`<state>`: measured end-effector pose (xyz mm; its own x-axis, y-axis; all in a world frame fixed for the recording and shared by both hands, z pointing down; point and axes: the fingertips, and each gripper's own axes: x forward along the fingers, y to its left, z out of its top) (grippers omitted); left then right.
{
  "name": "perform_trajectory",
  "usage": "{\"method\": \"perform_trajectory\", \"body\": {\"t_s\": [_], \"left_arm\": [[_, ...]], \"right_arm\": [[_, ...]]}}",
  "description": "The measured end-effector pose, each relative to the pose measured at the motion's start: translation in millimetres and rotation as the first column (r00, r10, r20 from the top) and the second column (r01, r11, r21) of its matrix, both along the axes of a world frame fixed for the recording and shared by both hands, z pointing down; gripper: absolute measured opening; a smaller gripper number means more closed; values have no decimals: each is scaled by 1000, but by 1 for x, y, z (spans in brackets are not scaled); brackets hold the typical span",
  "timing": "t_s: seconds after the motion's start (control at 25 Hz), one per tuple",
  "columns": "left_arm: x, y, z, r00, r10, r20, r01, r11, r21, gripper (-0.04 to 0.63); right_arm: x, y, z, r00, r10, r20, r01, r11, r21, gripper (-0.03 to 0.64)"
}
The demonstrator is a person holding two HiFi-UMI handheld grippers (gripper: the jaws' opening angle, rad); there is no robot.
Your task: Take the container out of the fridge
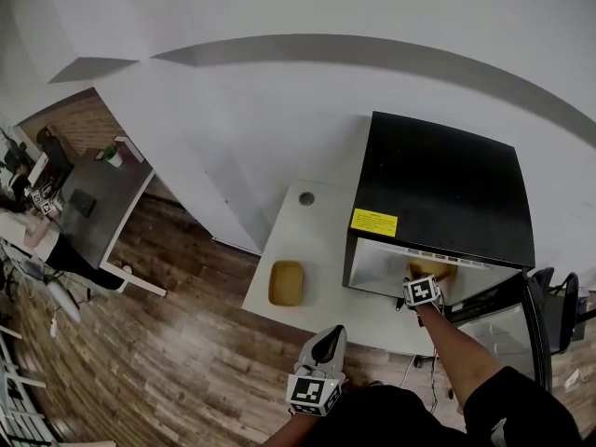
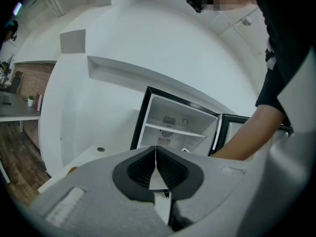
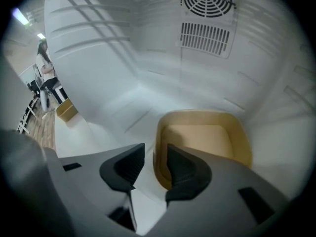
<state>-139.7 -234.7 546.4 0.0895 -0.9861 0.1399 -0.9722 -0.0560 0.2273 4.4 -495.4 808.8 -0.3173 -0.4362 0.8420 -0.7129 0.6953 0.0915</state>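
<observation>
Far left: dark counter (image 1: 102, 203) on wood floor (image 1: 168, 324), well apart from the work area. White counter (image 1: 321, 240) stands against the white wall (image 1: 279, 110); its left and near edges face open floor. Yellow tray (image 1: 286, 283) lies on it, left of the fridge, with bare surface all round.

Left gripper (image 2: 156, 157) is held low before the white counter's near edge. Jaws together, nothing between them.

Black fridge (image 1: 438, 184) sits on the white counter's right part, door (image 1: 510, 329) swung open to the right.

Right gripper (image 3: 155, 152) reaches in below the shelf, angled down. Jaws apart, straddling the container's (image 3: 200, 137) near left wall: one outside, one inside, with a gap on the outer side, so not clamped. Container rests on the fridge's white floor, in front of the back-wall vents.
</observation>
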Motion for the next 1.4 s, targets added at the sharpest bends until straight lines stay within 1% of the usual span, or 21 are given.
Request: {"method": "perform_trajectory", "body": {"t_s": [0.08, 0.16, 0.28, 0.4, 0.72, 0.96, 1.2, 1.28, 1.4], "left_arm": [[-4, 3, -1, 1000, -4, 2, 4, 1000, 2, 16], [-9, 6, -2, 1000, -15, 2, 15, 1000, 7, 16], [-14, 9, -3, 1000, -23, 0, 23, 1000, 10, 17], [-17, 12, -3, 1000, -20, 0, 20, 1000, 12, 15], [-18, 15, 1, 1000, 2, -15, -2, 1000, 20, 15], [-9, 14, -1, 999, 47, -9, -47, 998, 31, 15], [2, 15, -4, 996, 90, -2, -90, 995, 45, 16], [4, 16, -6, 995, 100, -1, -100, 994, 52, 15], [6, 17, -9, 994, 112, 0, -112, 992, 65, 15]], "right_arm": [[2, -6, -3, 1000, 0, -7, 0, 999, 37, 118], [1, -8, -2, 999, -26, -22, 27, 998, 48, 65], [4, -6, -3, 999, -27, -22, 28, 999, 40, 38], [6, -5, -4, 1000, -23, -15, 24, 999, 37, 36], [8, 1, -23, 999, -25, 19, 24, 997, 69, 18], [9, 9, -49, 997, -27, 77, 17, 991, 130, 17], [10, 22, -73, 993, -48, 105, 26, 980, 196, 17], [14, 28, -82, 993, -38, 112, 13, 977, 212, 17], [18, 41, -96, 988, -20, 153, -15, 974, 225, 17]]}}
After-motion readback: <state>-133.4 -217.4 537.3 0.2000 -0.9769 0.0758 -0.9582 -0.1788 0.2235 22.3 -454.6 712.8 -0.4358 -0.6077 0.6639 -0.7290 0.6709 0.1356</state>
